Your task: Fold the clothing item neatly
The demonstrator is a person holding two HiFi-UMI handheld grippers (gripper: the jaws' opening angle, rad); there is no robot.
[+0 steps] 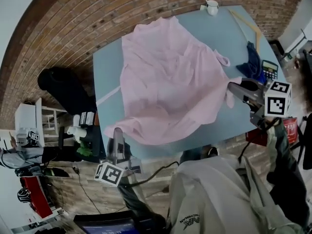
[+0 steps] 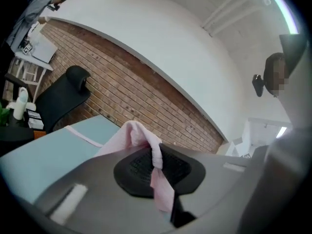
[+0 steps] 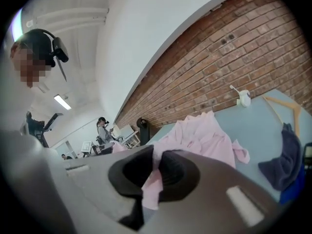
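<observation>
A pink garment lies spread and rumpled over the light blue table. My left gripper is at the table's near edge, shut on the garment's near left hem. My right gripper is at the right side of the table, shut on a corner of the cloth. In the left gripper view the pink garment runs up between the closed jaws of the left gripper. In the right gripper view a fold of the pink garment is pinched in the right gripper.
A dark blue cloth and a calculator lie at the table's right edge. A wooden hanger and a white cup are at the far right corner. A black chair stands left of the table.
</observation>
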